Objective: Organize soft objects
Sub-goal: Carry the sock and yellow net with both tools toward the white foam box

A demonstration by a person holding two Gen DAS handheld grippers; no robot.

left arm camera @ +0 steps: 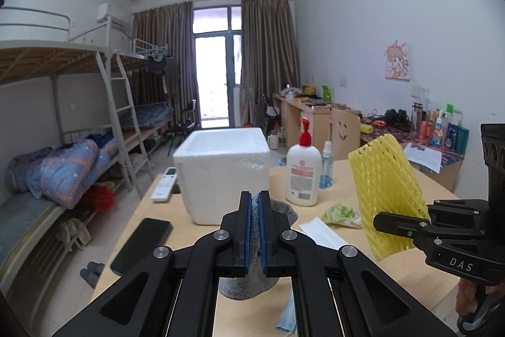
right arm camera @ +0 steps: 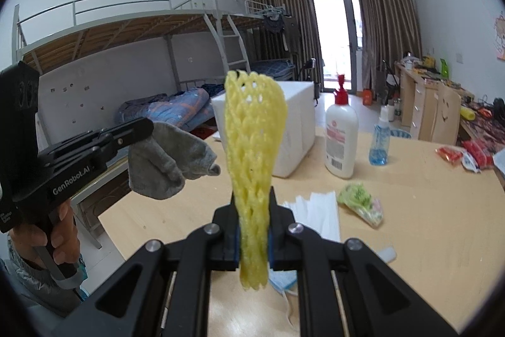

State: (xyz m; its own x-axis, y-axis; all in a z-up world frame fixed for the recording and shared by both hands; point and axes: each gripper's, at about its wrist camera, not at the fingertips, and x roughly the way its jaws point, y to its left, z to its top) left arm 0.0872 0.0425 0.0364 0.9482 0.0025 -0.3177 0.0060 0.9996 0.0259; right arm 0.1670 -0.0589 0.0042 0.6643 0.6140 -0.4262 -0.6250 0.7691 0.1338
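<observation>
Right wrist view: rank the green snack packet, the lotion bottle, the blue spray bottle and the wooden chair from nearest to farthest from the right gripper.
From the right gripper:
1. Green snack packet, on the table just right.
2. Lotion bottle, mid-table, beside the foam box.
3. Blue spray bottle, slightly beyond, right.
4. Wooden chair, past the table.

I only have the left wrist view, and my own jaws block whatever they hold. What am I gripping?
Observer: The left gripper is shut on a grey sock, which hangs limp in the air beside the table edge.
Operator: The yellow foam net shows only side-on here. How is it held?
Observer: The right gripper clamps the yellow foam net near its lower end, with a short bit hanging below the jaws.
Operator: Anything on the table under the right gripper?
Observer: A blue face mask lies on the table just below it.
</observation>
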